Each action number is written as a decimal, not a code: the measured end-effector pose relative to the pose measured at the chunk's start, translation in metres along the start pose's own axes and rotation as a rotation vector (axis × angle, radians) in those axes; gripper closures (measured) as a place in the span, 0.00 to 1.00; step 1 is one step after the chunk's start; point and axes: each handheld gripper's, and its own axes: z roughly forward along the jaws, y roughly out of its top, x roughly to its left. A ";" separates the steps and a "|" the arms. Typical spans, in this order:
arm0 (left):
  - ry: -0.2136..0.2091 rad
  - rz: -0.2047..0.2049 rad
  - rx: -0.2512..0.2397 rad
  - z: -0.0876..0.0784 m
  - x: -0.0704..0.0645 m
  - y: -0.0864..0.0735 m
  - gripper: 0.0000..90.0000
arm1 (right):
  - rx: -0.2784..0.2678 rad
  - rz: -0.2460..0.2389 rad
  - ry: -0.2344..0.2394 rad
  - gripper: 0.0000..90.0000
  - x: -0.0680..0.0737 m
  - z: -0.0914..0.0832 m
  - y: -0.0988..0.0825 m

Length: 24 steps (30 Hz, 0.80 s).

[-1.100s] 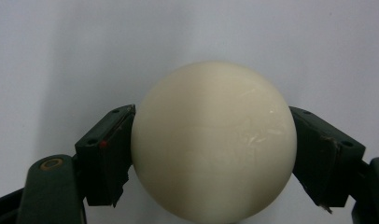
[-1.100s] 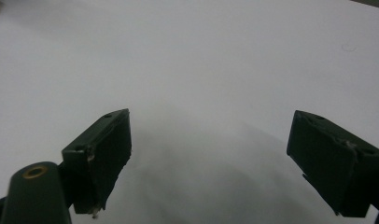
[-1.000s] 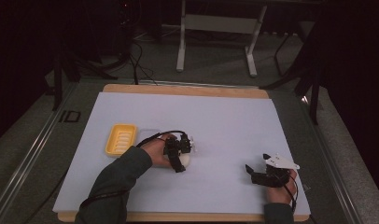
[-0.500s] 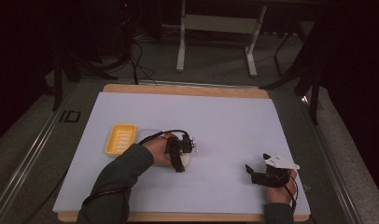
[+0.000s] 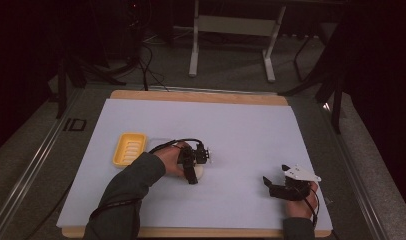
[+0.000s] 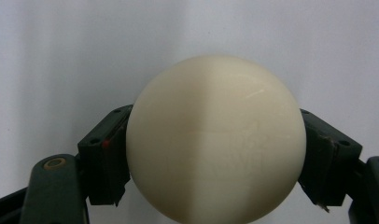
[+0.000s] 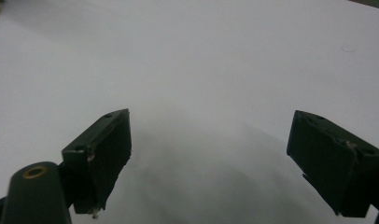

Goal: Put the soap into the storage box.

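We are closing our left gripper (image 6: 215,158) around a smooth cream-coloured ball (image 6: 215,140) on the white paper-covered table (image 5: 251,130), pads touching both sides, jaws just narrowing. Our right gripper (image 7: 215,163) is resting spread and empty. Next likely: lifting toward the yellow ridged plastic tray (image 5: 129,149), gripping firmly.

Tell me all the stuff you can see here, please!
ball: one, cream, between the left gripper's jaws, both pads against its sides
tray: one, yellow, on the sheet left of the ball
sheet: one, pale lilac-white, covering the table
table: one, wooden edge showing around the sheet
stand: one, white, on the floor behind the table
left gripper: one, black, shut on the ball
right gripper: one, black, jaws apart with nothing between them, near the sheet's right edge
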 end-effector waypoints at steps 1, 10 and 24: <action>0.002 0.001 0.001 0.000 0.000 0.000 0.25 | 0.000 -0.001 0.001 0.15 0.000 0.000 0.000; 0.003 -0.012 -0.005 -0.003 0.002 -0.003 0.25 | 0.000 -0.003 0.001 0.15 0.000 0.000 0.000; 0.029 -0.049 -0.073 -0.024 0.007 -0.012 0.25 | -0.001 -0.004 0.000 0.15 0.001 0.000 0.000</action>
